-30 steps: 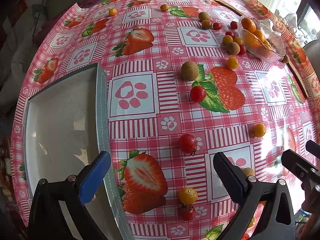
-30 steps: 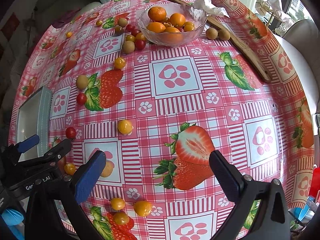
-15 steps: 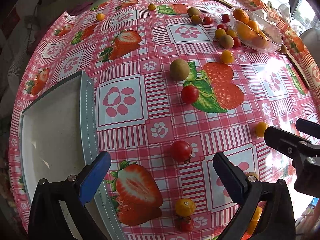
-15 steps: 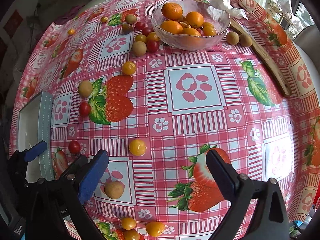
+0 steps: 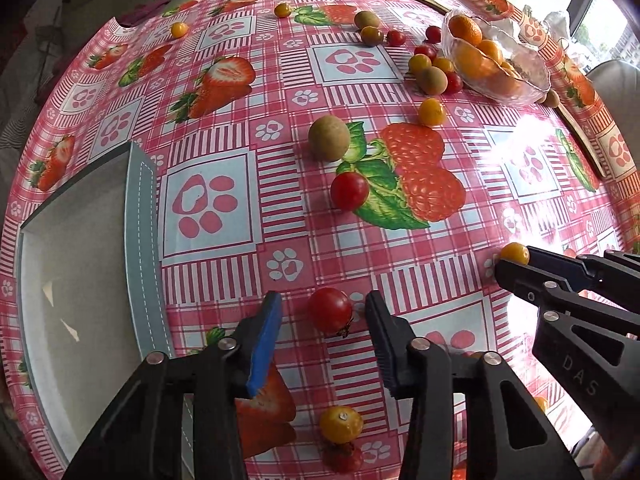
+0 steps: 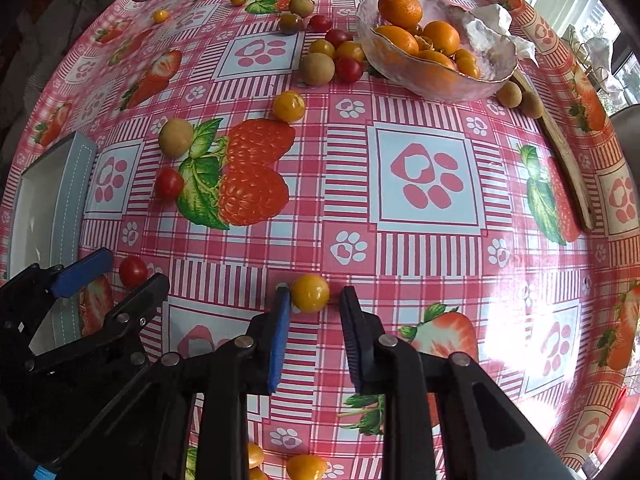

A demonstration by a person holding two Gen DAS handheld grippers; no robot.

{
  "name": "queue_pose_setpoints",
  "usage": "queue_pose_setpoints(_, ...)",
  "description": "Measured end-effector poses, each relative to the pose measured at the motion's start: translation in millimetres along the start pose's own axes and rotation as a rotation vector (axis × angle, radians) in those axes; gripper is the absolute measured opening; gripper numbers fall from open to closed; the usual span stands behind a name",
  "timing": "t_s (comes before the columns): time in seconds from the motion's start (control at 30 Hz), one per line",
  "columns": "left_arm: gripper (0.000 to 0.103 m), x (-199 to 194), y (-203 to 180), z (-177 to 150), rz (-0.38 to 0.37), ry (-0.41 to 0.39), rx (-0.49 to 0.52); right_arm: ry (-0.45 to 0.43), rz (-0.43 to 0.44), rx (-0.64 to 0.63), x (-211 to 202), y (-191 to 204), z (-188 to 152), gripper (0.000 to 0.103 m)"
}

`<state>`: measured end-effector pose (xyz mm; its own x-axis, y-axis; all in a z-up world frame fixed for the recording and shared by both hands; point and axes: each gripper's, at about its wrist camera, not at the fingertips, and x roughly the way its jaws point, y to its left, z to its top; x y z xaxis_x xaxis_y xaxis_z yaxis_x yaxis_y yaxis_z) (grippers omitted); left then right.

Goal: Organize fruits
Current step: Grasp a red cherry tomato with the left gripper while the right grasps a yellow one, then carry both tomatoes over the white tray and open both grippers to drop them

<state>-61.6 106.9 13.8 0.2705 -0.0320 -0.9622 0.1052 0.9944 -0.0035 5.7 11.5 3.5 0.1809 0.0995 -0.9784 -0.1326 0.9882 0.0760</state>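
Both sets of jaws have narrowed and come down over fruit since a second ago, when they stood wide above the cloth. The red tomato [image 5: 330,316] now lies between the tips of the left gripper [image 5: 323,312], with a gap showing on each side of it, so the jaws are partly drawn in but not yet clenched on it. The yellow tomato [image 6: 310,293] sits between the tips of the right gripper [image 6: 313,298], touching or almost touching the blue pad and clear of the black one; those jaws too are unclosed, holding nothing. It looks like two picks are being lined up at once. Beyond the left jaws, off to their left, the grey tray [image 5: 138,208] waits; far ahead of the right jaws stands the glass bowl [image 6: 496,60] of oranges [image 6: 400,8], with more loose fruit scattered on the tablecloth [image 6: 424,256].
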Motion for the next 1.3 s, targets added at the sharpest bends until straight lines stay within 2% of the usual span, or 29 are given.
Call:
queue_pose_setpoints(0.03,0.027,-1,-1,0,0.001,-0.003,0.002,-0.001,-0.001,-0.004,0,1,0,0.02)
queue_pose_setpoints(0.07,0.023,-1,-2,0,-0.001,-0.005,0.005,-0.002,0.002,-0.002,0,1,-1,0.02)
queue_pose_setpoints(0.2,0.023,-8,7,-3,-0.06,-0.008,-0.029,-0.005,0.07,0.064,-5,-6,-4,0.02)
queue_pose_setpoints(0.63,0.023,-50,45,-19,-0.071,-0.068,-0.109,-0.045,0.179,0.102,-39,-6,-16,0.021)
queue_pose_setpoints(0.87,0.023,-66,85,-43,-0.019,-0.083,-0.165,-0.047,0.226,0.042,-47,39,-12,0.021)
queue_pose_setpoints(1.3,0.023,-66,177,-100,0.121,-0.041,-0.321,-0.005,0.349,-0.116,-47,157,-5,0.021)
